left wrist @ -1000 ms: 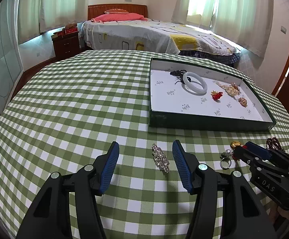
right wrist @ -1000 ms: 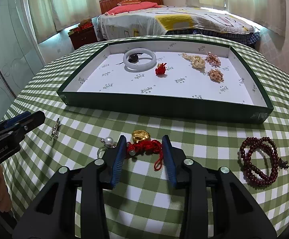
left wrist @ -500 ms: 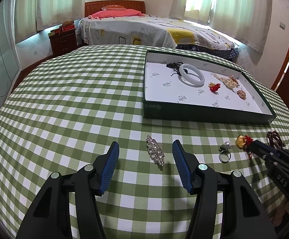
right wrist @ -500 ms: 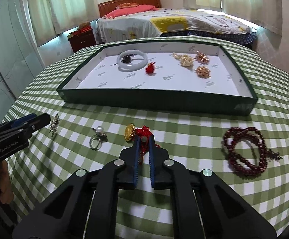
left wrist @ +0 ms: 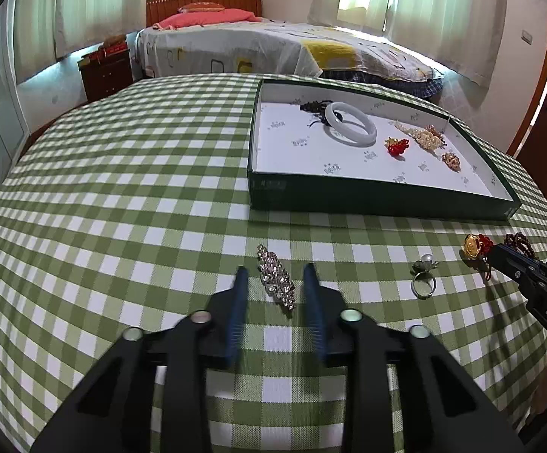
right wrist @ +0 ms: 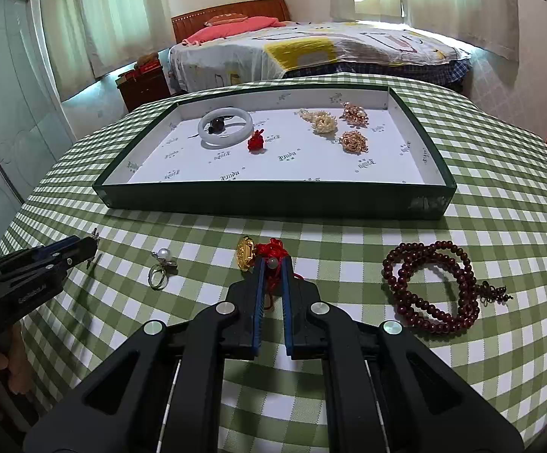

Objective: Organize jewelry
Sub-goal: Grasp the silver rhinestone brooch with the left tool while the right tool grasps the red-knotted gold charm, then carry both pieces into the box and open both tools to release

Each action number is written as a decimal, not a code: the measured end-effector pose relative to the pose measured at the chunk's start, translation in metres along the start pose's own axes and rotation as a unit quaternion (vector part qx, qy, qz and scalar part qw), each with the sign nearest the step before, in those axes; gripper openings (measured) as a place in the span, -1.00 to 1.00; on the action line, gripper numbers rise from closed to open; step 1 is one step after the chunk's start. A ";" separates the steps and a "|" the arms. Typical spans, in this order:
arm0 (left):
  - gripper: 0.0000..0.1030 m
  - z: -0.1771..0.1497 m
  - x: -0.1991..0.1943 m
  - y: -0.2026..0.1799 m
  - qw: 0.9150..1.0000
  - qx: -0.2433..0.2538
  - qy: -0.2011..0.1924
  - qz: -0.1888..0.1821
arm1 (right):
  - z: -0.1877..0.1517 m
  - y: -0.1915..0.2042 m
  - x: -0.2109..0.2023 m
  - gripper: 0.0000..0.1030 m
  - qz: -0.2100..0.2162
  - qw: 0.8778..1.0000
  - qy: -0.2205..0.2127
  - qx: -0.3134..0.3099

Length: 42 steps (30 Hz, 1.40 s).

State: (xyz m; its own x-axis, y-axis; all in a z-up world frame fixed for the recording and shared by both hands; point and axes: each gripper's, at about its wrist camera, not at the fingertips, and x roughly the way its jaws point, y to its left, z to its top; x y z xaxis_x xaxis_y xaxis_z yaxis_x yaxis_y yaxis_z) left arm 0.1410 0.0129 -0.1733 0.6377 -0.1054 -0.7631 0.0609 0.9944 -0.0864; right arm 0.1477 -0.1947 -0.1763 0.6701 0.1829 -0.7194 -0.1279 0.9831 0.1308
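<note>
Left wrist view: left hand-held gripper (left wrist: pixel 275 281) had just been closing, jaws either side of the rhinestone brooch (left wrist: pixel 275 281) on the checked surface (left wrist: pixel 122 196), pads not visibly pressing it yet. Pearl ring (left wrist: pixel 423 278) lay to its right; green tray (left wrist: pixel 367 204) beyond held a white bangle (left wrist: pixel 350 128). Right wrist view: right hand-held gripper (right wrist: pixel 271 266) was clamped on the red cord of the gold charm (right wrist: pixel 246 253), near the tray's front wall. Dark bead bracelet (right wrist: pixel 433 287) lay apart on the right.
</note>
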 end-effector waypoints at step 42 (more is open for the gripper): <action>-0.72 0.078 -0.039 -0.031 0.992 0.007 -0.120 -0.047 | 0.076 0.003 -0.033 -0.83 0.008 0.994 -0.107 0.003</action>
State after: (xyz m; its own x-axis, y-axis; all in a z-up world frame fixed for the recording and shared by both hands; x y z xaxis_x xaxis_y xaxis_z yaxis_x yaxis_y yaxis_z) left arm 0.1746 -0.0129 -0.0908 0.7932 -0.1947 -0.5770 0.1384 0.9803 -0.1406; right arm 0.1803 -0.1980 -0.1003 0.8086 0.1952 -0.5550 -0.1359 0.9798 0.1466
